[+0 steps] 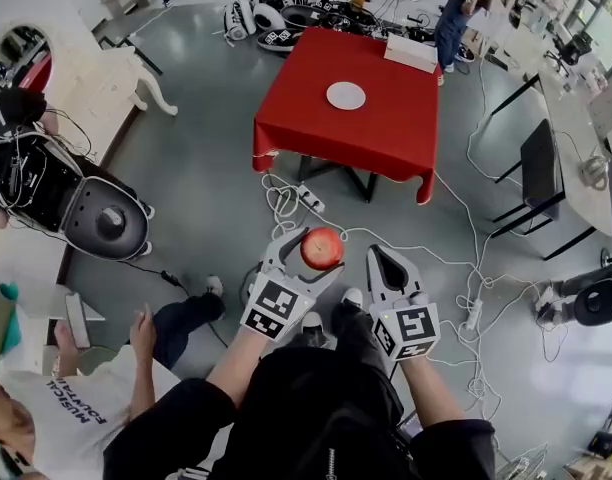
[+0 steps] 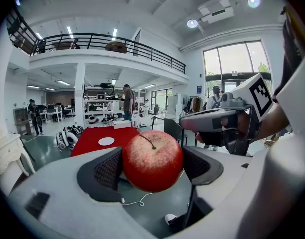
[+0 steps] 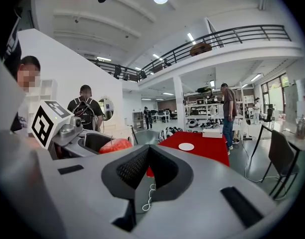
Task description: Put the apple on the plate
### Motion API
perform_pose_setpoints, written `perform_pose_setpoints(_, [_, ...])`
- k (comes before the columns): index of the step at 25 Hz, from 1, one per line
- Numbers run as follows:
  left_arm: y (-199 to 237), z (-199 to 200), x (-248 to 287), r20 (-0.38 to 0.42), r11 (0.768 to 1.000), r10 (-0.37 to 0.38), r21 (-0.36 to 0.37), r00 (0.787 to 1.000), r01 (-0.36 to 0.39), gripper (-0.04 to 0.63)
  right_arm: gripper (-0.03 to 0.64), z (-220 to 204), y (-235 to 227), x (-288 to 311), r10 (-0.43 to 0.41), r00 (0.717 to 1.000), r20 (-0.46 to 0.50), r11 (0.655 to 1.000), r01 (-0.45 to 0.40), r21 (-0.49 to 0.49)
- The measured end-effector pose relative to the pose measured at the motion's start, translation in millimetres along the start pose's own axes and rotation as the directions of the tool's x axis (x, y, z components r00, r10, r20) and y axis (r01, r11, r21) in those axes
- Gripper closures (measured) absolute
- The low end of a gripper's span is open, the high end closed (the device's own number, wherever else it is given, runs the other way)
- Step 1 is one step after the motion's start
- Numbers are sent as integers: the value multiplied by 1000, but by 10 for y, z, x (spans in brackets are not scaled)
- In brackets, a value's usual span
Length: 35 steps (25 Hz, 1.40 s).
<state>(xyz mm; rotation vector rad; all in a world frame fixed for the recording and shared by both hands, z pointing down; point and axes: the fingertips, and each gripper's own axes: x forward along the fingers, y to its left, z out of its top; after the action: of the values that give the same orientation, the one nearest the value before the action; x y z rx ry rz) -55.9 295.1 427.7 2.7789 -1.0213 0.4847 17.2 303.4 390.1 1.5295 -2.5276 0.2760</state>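
Observation:
A red apple (image 1: 322, 248) (image 2: 152, 161) sits between the jaws of my left gripper (image 1: 313, 252) (image 2: 152, 169), which is shut on it and holds it well above the floor. The apple's stem points up. My right gripper (image 1: 386, 260) (image 3: 149, 166) hangs just right of it, jaws together and nothing between them; the apple (image 3: 115, 145) shows at its left. The white plate (image 1: 346, 95) (image 2: 106, 141) (image 3: 186, 147) lies bare on a table with a red cloth (image 1: 386, 133) (image 2: 90, 139) (image 3: 212, 152), some way ahead across the floor.
White cables and a power strip (image 1: 311, 199) trail over the grey floor between me and the table. A white box (image 1: 411, 52) sits on the table's far corner, with a person (image 1: 456, 13) standing beside it. A black chair (image 1: 539, 168) stands at right; a seated person (image 1: 136, 368) at lower left.

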Motion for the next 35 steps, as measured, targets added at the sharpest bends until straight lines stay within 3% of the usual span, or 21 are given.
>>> perform_pose_setpoints(35, [15, -46, -28, -11, 1000, -1, -15, 1000, 0, 209, 606, -83, 43, -25, -8, 1000, -26, 1000, 8, 23])
